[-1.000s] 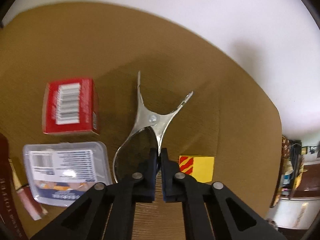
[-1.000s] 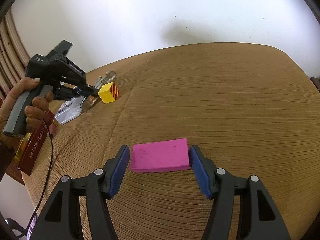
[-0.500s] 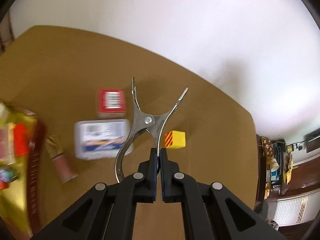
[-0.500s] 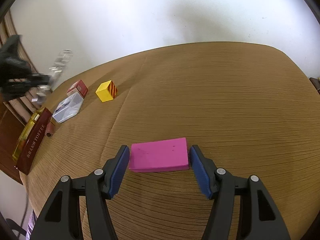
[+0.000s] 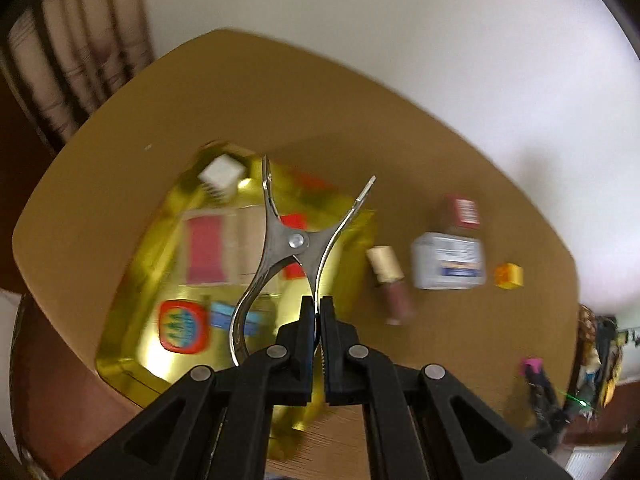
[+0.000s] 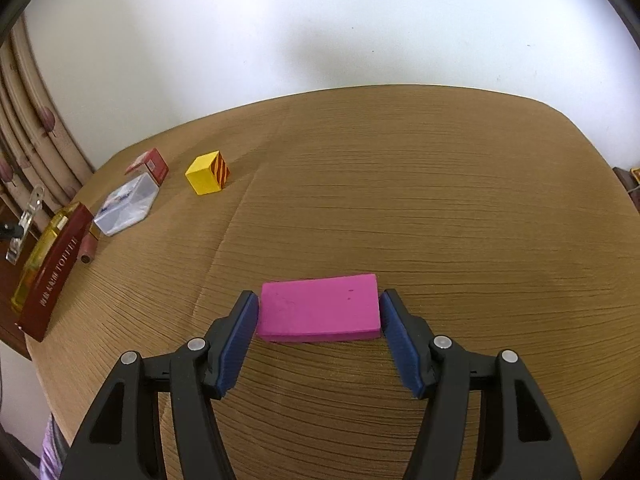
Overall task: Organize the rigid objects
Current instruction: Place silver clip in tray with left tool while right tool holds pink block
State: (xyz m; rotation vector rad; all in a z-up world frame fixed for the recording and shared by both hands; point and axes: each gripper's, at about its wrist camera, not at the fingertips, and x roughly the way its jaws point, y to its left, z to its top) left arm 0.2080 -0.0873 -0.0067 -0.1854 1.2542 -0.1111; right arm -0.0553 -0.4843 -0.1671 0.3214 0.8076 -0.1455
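Observation:
My left gripper (image 5: pixel 319 304) is shut on one handle of a shiny metal clip (image 5: pixel 296 240), which hangs over the open gold box (image 5: pixel 152 248). The box holds a white cube (image 5: pixel 222 172), a pink-red block and several other small pieces, all blurred. In the right wrist view the clip (image 6: pixel 24 220) shows at the far left above that box (image 6: pixel 56 268). A pink block (image 6: pixel 320 312) lies flat on the brown table. My right gripper (image 6: pixel 319 306) has its blue pads pressed against the block's two short ends.
Right of the box lie a cork-capped tube (image 5: pixel 390 280), a clear plastic case (image 5: pixel 448 266), a small red box (image 5: pixel 466 210) and a yellow striped cube (image 6: pixel 207 174). A curtain hangs at the far left, and the table edge runs close beside the box.
My left gripper has carried the clip up and away from the red box and clear case, and now holds it over the gold box. The right gripper and pink block have stayed put.

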